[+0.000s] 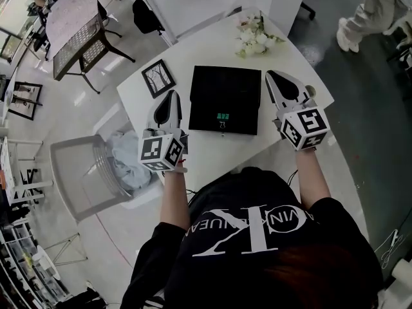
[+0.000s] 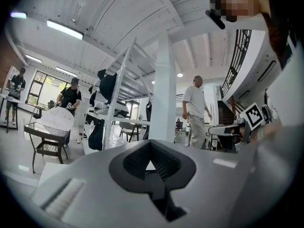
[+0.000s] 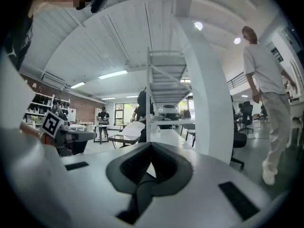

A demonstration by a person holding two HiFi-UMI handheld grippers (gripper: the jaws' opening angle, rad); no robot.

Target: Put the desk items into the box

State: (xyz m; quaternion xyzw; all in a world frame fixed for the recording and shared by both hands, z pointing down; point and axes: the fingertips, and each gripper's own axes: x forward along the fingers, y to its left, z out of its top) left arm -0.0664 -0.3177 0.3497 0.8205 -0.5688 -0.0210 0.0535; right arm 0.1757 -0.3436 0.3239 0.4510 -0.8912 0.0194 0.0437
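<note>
Head view shows a white desk (image 1: 212, 156) with a flat black box (image 1: 224, 99) lying at its middle, lid side up, a small green mark near the box's near edge. A small black picture frame (image 1: 158, 78) lies flat toward the desk's left corner, just beside the box but apart from it. A bunch of pale flowers (image 1: 255, 38) lies at the far corner, well clear of the box.

The left claw (image 1: 171, 100) rests near the desk's left edge, close along the box's left side, between the frame and the person's body. The right claw (image 1: 275, 81) sits along the box's right side, near the right edge. Both point away from the person toward the far edge.

Left gripper view has the left claw (image 2: 151, 163) clenched, its ribbed dark pads meeting with nothing between them. Right gripper view has the right claw (image 3: 151, 161) clenched the same way, also with nothing held.

Past the desk's left edge stands a grey chair (image 1: 77, 172) with pale cloth bundled on it. A person in a white shirt (image 3: 266, 89) stands off in the room.
</note>
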